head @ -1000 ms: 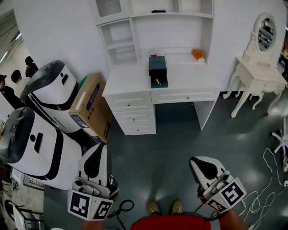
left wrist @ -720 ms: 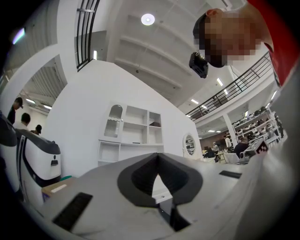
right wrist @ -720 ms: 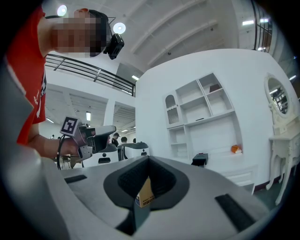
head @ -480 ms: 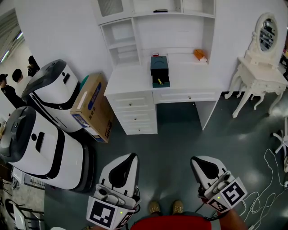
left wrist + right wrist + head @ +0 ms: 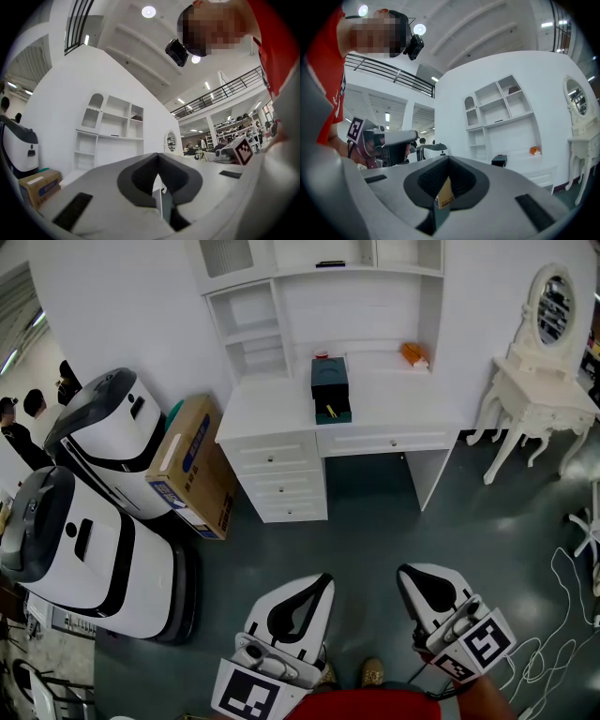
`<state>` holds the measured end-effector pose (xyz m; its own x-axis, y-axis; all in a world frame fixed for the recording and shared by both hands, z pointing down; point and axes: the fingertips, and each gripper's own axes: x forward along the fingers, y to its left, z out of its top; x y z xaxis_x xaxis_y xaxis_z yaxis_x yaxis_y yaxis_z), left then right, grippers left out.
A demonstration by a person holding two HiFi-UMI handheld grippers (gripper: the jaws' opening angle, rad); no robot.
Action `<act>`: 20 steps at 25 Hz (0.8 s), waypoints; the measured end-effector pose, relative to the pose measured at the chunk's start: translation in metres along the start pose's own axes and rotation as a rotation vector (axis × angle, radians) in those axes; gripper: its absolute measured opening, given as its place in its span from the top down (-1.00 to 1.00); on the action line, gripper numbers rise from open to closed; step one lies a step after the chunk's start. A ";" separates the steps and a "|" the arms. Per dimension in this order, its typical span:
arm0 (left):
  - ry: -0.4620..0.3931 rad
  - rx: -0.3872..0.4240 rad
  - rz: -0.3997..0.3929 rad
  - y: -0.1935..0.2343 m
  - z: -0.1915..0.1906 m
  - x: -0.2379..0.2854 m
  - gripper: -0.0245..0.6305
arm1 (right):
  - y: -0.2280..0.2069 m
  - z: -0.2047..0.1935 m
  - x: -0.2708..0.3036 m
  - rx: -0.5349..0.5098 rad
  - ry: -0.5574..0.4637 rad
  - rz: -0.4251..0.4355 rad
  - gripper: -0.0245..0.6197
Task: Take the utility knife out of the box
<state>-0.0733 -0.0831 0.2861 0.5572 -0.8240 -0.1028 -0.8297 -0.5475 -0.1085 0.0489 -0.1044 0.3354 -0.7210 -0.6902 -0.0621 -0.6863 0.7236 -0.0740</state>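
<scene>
A dark teal box stands on the white desk far ahead, its lower drawer pulled out. In that drawer lies a small yellow utility knife. The box also shows small in the right gripper view as a dark block. My left gripper and right gripper are low at the frame's bottom, over the floor, far short of the desk. Both are shut with nothing between the jaws, the tips meeting in the left gripper view and the right gripper view.
Two large white-and-black machines and a cardboard box stand left of the desk. A white vanity table with a mirror is at the right. An orange thing lies on the desk. Cables trail over the grey floor.
My left gripper has swung to the right, from the lower left corner to near the middle beside the right gripper. The right gripper has stayed in place.
</scene>
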 end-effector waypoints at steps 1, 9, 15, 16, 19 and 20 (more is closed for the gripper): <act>0.002 -0.002 -0.001 -0.001 -0.001 0.000 0.83 | -0.001 0.002 0.000 -0.004 -0.002 -0.001 0.90; 0.021 -0.014 -0.015 -0.008 -0.006 0.003 0.83 | -0.014 0.024 0.011 -0.061 -0.026 0.003 0.90; 0.038 -0.022 -0.032 -0.015 -0.011 0.005 0.83 | -0.035 0.039 0.009 -0.060 -0.050 -0.027 0.90; 0.041 -0.023 -0.035 -0.016 -0.012 0.006 0.83 | -0.037 0.040 0.008 -0.062 -0.051 -0.030 0.90; 0.051 -0.027 -0.043 -0.020 -0.015 0.007 0.83 | -0.037 0.038 0.008 -0.063 -0.047 -0.028 0.90; 0.054 -0.028 -0.046 -0.021 -0.016 0.007 0.83 | -0.036 0.037 0.008 -0.062 -0.045 -0.027 0.90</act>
<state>-0.0519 -0.0798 0.3036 0.5931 -0.8039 -0.0443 -0.8040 -0.5886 -0.0843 0.0710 -0.1365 0.3010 -0.6984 -0.7079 -0.1057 -0.7107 0.7033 -0.0143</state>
